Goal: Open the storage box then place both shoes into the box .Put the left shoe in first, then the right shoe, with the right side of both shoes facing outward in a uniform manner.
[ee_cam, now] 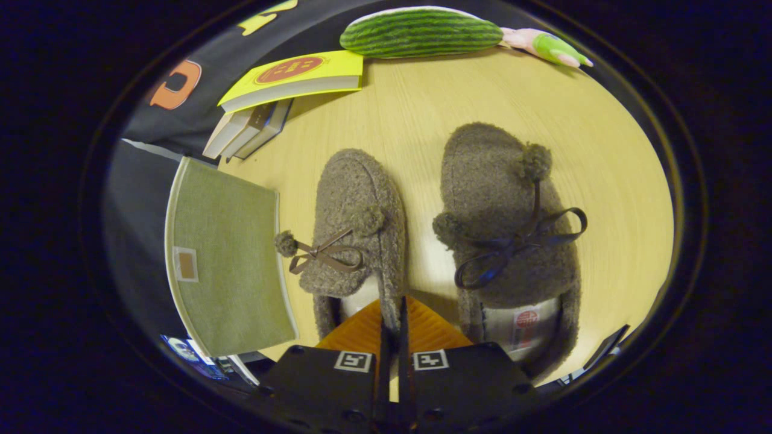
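Note:
Two brown fuzzy slippers with pompoms and dark bows lie side by side on the wooden table (609,157), toes pointing away from me. My gripper (393,308) is shut on the left shoe (356,217). Its orange fingers (360,333) pinch the right side wall of that shoe near the heel opening. The right shoe (503,211) lies just right of the fingers, apart from them. The storage box (229,259), green fabric with white trim and a small tag, sits left of the left shoe with its flat green face toward me. I cannot tell whether it is open.
A stack of books with a yellow cover (292,78) lies beyond the box. A striped green plush (422,31) and a pink-green toy (546,47) rest at the table's far edge. A dark flat object (606,345) sits by the right shoe's heel.

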